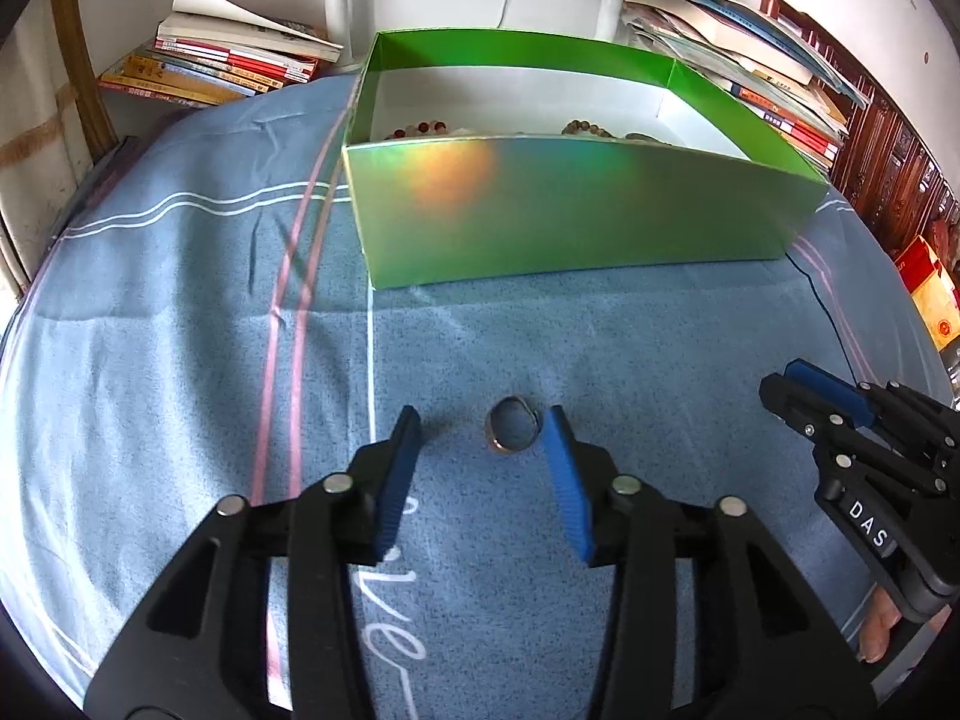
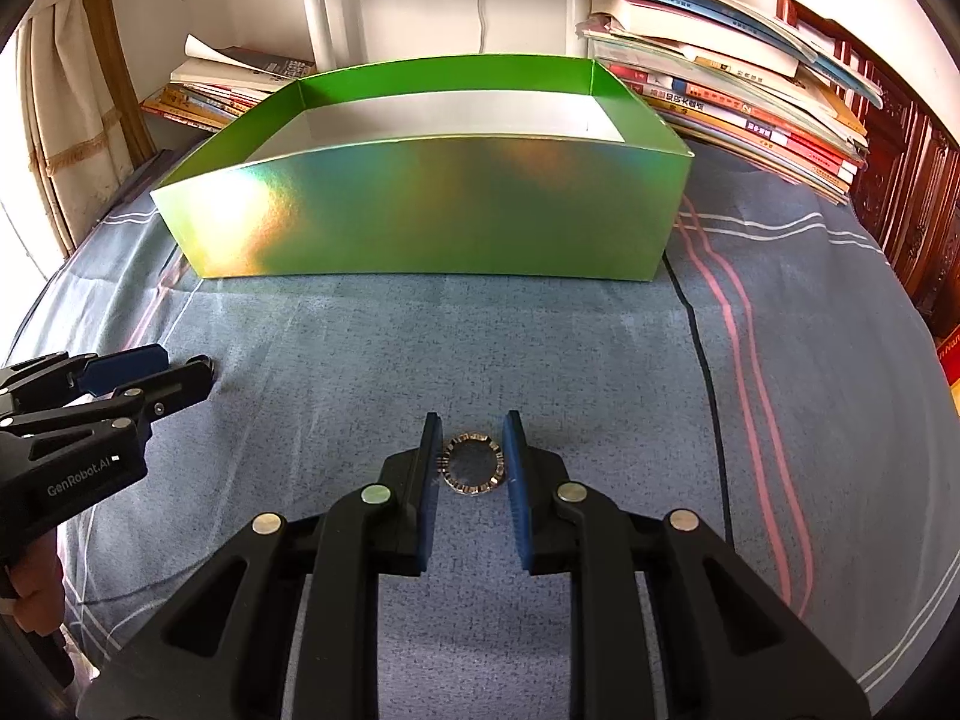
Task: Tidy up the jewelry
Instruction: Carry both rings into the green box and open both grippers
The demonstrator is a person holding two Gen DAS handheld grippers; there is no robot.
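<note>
Your left gripper (image 1: 486, 420) is spread wide around a plain metal ring (image 1: 510, 425) lying on the blue bedsheet (image 1: 180, 312); the ring lies against the right pad, clear of the left. Your right gripper (image 2: 471, 423) is narrowly parted around a faceted ring (image 2: 473, 464), both pads at or near its rim. Beyond: green holographic box (image 1: 570, 210) holding bead bracelets (image 1: 420, 129). Book stacks (image 2: 720, 96) behind.
</note>
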